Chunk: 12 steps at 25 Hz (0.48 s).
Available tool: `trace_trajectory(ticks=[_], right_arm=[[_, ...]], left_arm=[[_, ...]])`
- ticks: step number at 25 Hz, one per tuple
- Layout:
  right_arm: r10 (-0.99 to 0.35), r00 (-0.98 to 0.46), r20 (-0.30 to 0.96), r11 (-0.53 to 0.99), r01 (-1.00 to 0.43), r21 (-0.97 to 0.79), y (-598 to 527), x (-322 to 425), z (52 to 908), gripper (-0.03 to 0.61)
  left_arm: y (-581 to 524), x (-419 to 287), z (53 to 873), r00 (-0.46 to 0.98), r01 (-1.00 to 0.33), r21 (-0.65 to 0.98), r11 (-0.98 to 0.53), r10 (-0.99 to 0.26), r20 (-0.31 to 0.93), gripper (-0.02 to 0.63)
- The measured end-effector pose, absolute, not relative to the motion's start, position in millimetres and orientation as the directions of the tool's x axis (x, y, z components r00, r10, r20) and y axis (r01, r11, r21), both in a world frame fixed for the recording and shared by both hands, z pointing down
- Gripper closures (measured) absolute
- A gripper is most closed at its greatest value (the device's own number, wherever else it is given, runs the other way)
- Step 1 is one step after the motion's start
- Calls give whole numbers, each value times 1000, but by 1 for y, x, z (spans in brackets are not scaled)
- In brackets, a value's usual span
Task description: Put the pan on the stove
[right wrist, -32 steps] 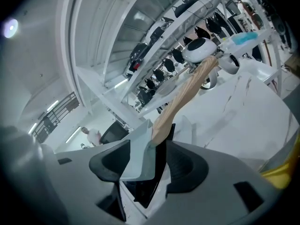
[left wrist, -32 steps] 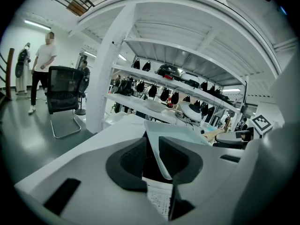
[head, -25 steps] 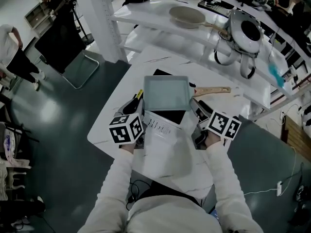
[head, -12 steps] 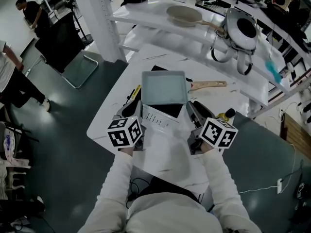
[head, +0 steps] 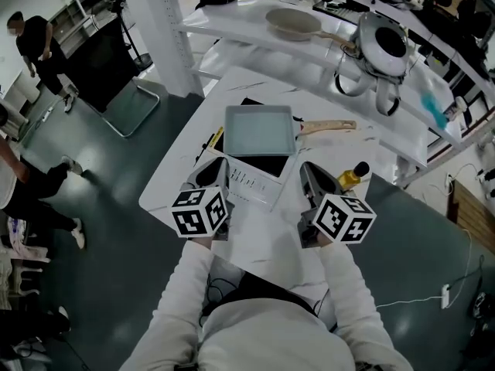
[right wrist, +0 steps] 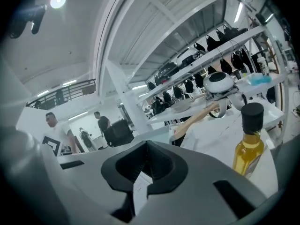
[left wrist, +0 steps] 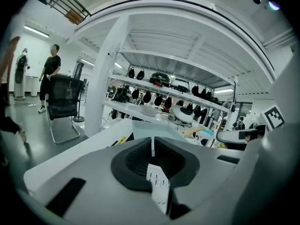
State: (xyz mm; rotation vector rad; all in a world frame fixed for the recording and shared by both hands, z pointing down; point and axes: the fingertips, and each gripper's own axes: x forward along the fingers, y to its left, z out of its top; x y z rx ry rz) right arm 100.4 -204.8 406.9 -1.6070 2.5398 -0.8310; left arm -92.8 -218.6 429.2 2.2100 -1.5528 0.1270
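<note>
1. Both grippers have been drawn back toward the lower frame, away from the pan (head: 259,130). The right gripper (head: 313,178) has just been closing its jaws with nothing between them. The left gripper (head: 209,170) is likewise clenched and empty.
2. An oil bottle (head: 352,178) stands just beside the right gripper and could be toppled by a sideways sweep. The wooden handle (head: 329,127) could be snagged, dragging the pan askew.
3. A workshop is seen, with a grey floor (head: 93,168), white shelving (head: 232,22) in the upper frame and a person (head: 35,41) at upper left.
4. On the glossy white desk (head: 166,195), the pan rests on the stove (head: 251,182) at frame centre, so the task is judged done.
</note>
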Motion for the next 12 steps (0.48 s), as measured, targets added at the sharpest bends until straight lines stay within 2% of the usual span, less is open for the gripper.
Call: trace_trajectory(ticks=[12], right_arm=[[-864,-438,249,340,-871,-354,-176,117,404,552]], left_arm=[[-184,-80,428,362,-916,296,-272,-880,308,583]])
